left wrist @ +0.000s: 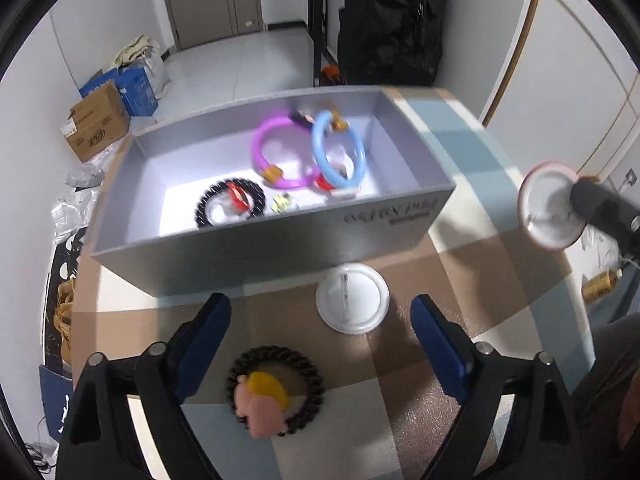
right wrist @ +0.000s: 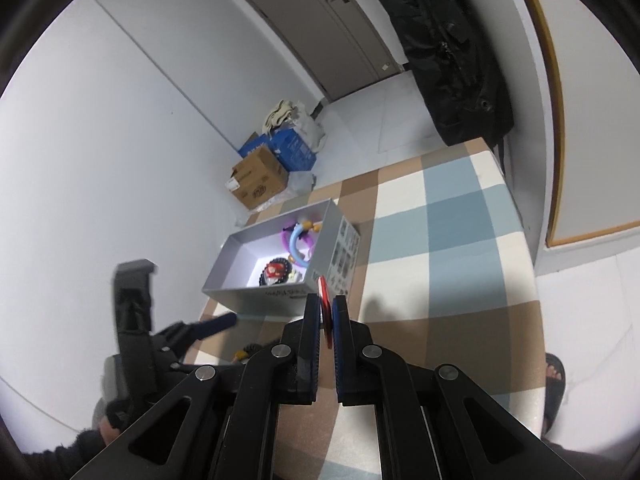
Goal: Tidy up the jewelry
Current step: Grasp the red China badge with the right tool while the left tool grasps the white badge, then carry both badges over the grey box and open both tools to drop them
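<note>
1. Table with a checked cloth (left wrist: pixel 460 264) in blue, brown and cream; white walls, tiled floor, grey door (right wrist: pixel 320 28), black coat (right wrist: pixel 444 48) hanging, cardboard boxes (left wrist: pixel 98 126) on the floor.
2. Left gripper (left wrist: pixel 320 344) has its jaws wide apart, nothing gripped; it points steeply down at the cloth.
3. Dark beaded bracelet (left wrist: pixel 276 390) with pink and yellow charms lies flat between the left jaws, nearer the left finger, touching neither.
4. White round badge (left wrist: pixel 352 298) lies flat, pin side up, just ahead of the left jaws; the pin runs away from them.
5. Grey box (left wrist: pixel 256 256) stands beyond, open, holding purple ring (left wrist: pixel 280 156), blue ring (left wrist: pixel 340 152) and black bead bracelet (left wrist: pixel 230 208).
6. Right gripper (right wrist: pixel 327 312) is clamped on a red-rimmed round badge (right wrist: pixel 325 304), held on edge, its flat faces against the pads and its upper rim sticking out past the tips toward the box.
</note>
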Tool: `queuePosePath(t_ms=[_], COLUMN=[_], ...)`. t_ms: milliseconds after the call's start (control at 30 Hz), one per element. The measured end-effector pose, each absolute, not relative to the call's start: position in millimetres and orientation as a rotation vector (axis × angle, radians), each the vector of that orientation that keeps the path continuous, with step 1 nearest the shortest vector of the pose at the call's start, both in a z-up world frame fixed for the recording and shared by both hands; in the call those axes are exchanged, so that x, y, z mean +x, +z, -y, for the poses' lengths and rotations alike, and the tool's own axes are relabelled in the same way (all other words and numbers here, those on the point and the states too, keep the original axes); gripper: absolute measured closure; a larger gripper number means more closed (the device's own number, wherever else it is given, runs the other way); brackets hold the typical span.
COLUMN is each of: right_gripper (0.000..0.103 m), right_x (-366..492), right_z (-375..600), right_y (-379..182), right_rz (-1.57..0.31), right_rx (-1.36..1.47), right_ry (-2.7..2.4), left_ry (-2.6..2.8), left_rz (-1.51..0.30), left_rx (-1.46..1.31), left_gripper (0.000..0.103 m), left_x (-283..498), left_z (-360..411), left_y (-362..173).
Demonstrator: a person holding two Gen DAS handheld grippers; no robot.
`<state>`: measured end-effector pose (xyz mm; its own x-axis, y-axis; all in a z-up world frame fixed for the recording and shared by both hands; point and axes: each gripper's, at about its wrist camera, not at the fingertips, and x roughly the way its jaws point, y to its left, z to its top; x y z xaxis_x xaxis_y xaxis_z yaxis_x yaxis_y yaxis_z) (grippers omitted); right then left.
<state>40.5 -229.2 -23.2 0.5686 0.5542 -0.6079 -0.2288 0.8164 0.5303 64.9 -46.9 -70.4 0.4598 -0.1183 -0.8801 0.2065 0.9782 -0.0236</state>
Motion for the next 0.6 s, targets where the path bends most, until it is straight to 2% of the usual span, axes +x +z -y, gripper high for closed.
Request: queuePosePath(t_ms=[300,367,500,600], right_gripper=[0.098,0.098,0.098,0.098], right_x=[43.9,43.7,43.3,44.1], right_z=[238.4,239.3,241.0,241.6], right_y=[-20.6,-20.6,-20.3,-20.8], right_rz=[-0.845,-0.843,-0.839,-0.841], right_rx=[0.443,0.446,0.451,0.457], right_ry=[0.483,0.483,0.485,0.488], left_ry=[-0.205,-0.21,-0.221,-0.256], left_rz=[-1.105,-1.13,-1.132,-1.126], left_rx=[0.11,0.122,0.099,0.122], left_gripper=[0.017,0.027,0.038,0.054], left_x=[67.0,69.8,71.7,67.5], left_z=[58.2,62.0,62.5,68.2], left_y=[-73.6,-78.1,-75.0,-72.4])
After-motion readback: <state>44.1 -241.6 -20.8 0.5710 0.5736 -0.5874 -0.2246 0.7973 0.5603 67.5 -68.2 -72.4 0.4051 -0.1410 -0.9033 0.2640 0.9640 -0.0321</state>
